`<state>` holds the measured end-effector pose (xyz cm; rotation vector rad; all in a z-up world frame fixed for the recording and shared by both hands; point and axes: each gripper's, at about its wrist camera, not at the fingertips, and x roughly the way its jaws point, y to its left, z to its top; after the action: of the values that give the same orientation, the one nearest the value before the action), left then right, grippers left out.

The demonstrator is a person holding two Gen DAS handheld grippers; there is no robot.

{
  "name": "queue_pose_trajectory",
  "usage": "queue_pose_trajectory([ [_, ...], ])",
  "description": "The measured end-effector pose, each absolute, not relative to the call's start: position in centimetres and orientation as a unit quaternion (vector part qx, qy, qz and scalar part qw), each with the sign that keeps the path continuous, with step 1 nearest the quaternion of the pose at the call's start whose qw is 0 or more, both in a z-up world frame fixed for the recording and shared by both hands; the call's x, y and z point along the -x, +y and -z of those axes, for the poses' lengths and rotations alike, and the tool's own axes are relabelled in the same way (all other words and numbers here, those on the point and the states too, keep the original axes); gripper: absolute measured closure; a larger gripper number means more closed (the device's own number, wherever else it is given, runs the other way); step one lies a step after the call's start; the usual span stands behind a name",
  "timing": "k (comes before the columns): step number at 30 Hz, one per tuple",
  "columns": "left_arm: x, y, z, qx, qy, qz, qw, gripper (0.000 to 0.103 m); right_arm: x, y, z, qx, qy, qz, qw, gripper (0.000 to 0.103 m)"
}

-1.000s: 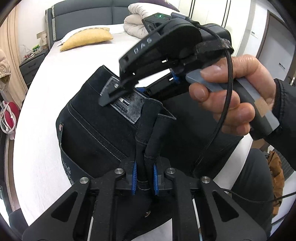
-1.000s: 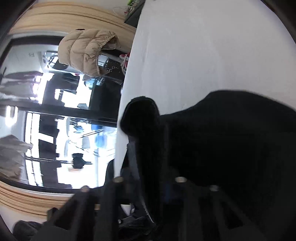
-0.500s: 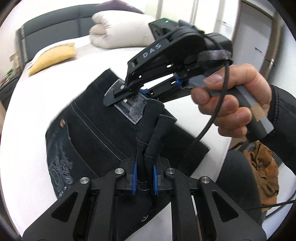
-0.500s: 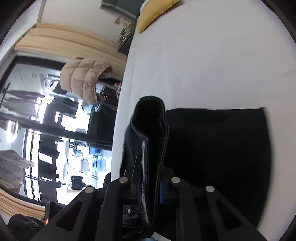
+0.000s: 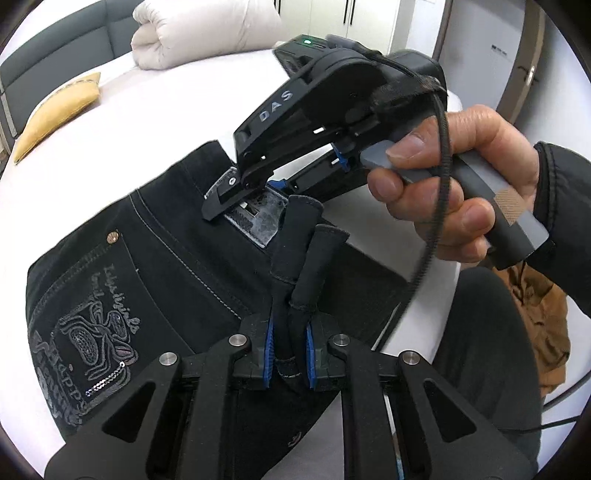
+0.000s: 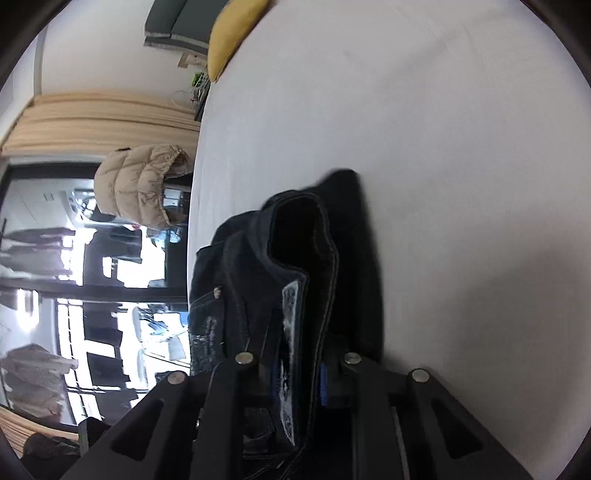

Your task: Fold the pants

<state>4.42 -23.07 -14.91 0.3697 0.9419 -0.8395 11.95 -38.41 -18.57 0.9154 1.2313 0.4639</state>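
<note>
- Left gripper (image 5: 289,363): pitched steeply down, jaws clamped on a doubled fold of the black pants (image 5: 155,266), which rises between the blue pads.
- Right gripper (image 5: 236,195): seen from the left wrist camera, held in a bare hand (image 5: 443,184) with a dark sleeve; it angles down toward the bed, tips at the waistband by the leather patch (image 5: 258,218).
- Right wrist view: right gripper (image 6: 297,373) is closed on the waistband, patch edge between the pads.
- Pants lie on the white bed (image 5: 155,122), near its close edge; the embroidered back pocket faces up.
- Waistband runs from one gripper to the other; which way the legs run cannot be told.
- Open sheet beyond the pants toward the yellow pillow (image 5: 55,114) and rolled duvet (image 5: 199,33).
- Bed edge drops off at right, beside the person's dark-clad leg (image 5: 480,350).
</note>
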Motion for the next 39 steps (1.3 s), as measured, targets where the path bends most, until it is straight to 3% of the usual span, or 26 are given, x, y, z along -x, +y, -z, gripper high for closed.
queue_pose_trajectory([
  [4,-4.5,-22.1,14.2,-0.152,0.451,0.398,0.784,0.084,-11.1,-39.3,19.5,-0.449,0.527,-0.225,0.686,0.085],
  [8,-4.1,-18.6,12.0,-0.091,0.471,0.428,0.766,0.082,-10.0,-41.1,17.8,-0.447,0.510,-0.181,0.712,0.069],
  [9,-4.2,-17.4,11.5,-0.072,0.473,0.431,0.765,0.082,-9.7,-41.5,17.0,-0.443,0.506,-0.162,0.722,0.060],
  [11,-5.2,-15.0,10.8,-0.042,0.471,0.423,0.773,0.082,-8.3,-42.1,14.7,-0.415,0.497,-0.112,0.754,0.058],
  [12,-6.2,-13.9,10.5,-0.027,0.470,0.413,0.779,0.082,-7.9,-41.8,13.7,-0.412,0.489,-0.124,0.759,0.064],
  [13,-7.6,-12.2,10.5,0.000,0.470,0.402,0.786,0.082,-7.4,-41.1,12.4,-0.414,0.475,-0.151,0.762,0.076],
  [17,-13.2,-8.9,11.8,0.075,0.485,0.380,0.784,0.082,-6.1,-36.1,10.2,-0.392,0.466,-0.230,0.759,0.089],
  [20,-17.8,-8.4,13.4,0.137,0.511,0.389,0.754,0.082,-6.3,-33.6,13.5,-0.378,0.519,-0.220,0.734,0.092],
  [21,-19.3,-7.6,14.3,0.163,0.520,0.388,0.743,0.082,-6.2,-33.7,15.3,-0.388,0.538,-0.202,0.721,0.103],
  [25,-24.0,-5.2,18.6,0.278,0.546,0.373,0.697,0.083,-5.6,-36.2,19.2,-0.476,0.508,-0.185,0.693,0.103],
  [28,-24.8,-4.0,20.6,0.320,0.546,0.378,0.676,0.088,-6.0,-35.7,18.7,-0.462,0.508,-0.174,0.706,0.103],
  [39,-17.1,-1.6,22.5,0.370,0.516,0.413,0.653,0.094,-6.2,-35.2,18.3,-0.454,0.504,-0.163,0.716,0.103],
])
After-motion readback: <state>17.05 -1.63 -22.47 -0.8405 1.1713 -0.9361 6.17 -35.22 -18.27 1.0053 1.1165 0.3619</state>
